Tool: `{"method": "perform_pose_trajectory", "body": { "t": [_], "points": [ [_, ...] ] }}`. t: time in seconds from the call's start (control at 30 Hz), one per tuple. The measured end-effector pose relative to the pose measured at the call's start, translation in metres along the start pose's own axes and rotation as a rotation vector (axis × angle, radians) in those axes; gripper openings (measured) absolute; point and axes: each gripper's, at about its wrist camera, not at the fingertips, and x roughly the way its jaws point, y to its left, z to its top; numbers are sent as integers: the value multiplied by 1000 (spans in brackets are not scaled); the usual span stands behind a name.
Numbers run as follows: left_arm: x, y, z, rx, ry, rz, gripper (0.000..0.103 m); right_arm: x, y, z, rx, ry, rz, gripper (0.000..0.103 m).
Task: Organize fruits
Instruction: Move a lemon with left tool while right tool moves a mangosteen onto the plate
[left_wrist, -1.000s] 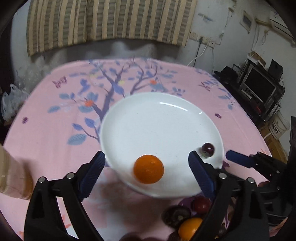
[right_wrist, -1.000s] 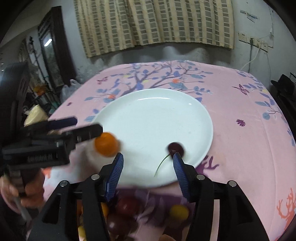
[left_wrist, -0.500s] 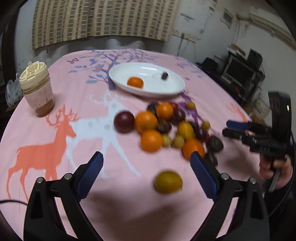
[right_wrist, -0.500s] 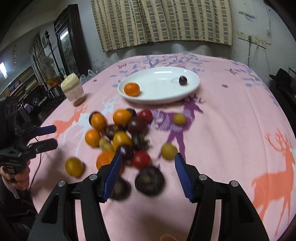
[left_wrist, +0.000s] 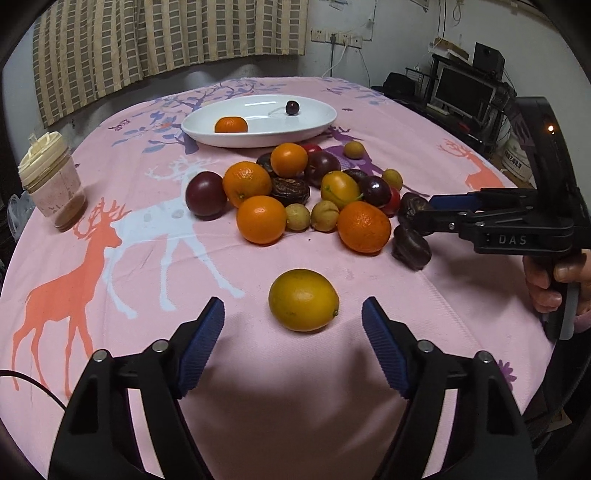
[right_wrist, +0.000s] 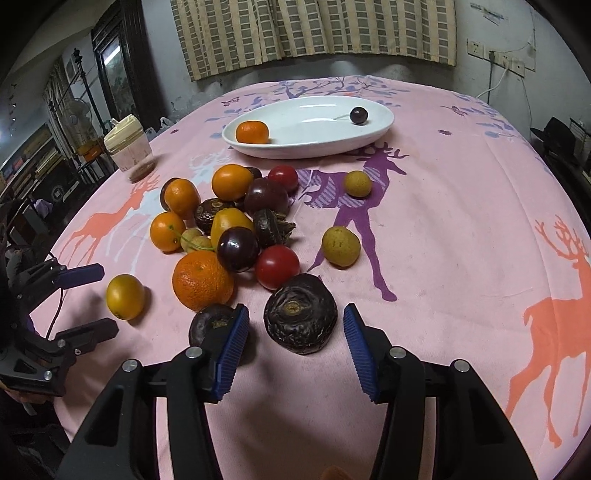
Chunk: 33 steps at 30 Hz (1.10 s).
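Grippers withdrawn — lemon (left_wrist: 303, 300) lies crosswise.

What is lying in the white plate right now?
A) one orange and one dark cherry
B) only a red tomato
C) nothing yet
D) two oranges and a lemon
A: the white plate holds one orange near its left end and one dark cherry toward the right; all other fruit lies on the cloth.

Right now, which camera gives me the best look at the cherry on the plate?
The right wrist view: the cherry and its stem show clearly on the plate. The left wrist view shows it smaller and farther off.
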Motion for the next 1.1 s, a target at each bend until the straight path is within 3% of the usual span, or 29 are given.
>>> {"method": "perform_pose_trajectory", "body": {
  "t": [0.17,0.23,0.33,0.63,0.77,0.87,0.97,1.1],
  "points": [
    [10,-5,3,15,30,-15,55,3,-1,0,4,19,-5,45],
    [12,-7,3,20,39,-26,54,4,-1,1,1,24,-10,44],
    [18,-7,3,25,65,-28,41,4,0,0,-7,25,-12,43],
    [11,3,13,-22,47,-84,41,-8,2,2,-1,-7,-15,42],
    [-1,17,54,-55,-24,-146,41,-26,4,28,5,-100,6,42],
    [7,27,107,-68,-78,-134,41,-22,1,66,24,-163,18,42],
    [28,39,157,-89,-97,-109,41,3,-5,109,52,-195,7,42],
    [71,63,215,-121,-75,-71,41,46,-16,153,83,-173,16,42]
  ]
}}
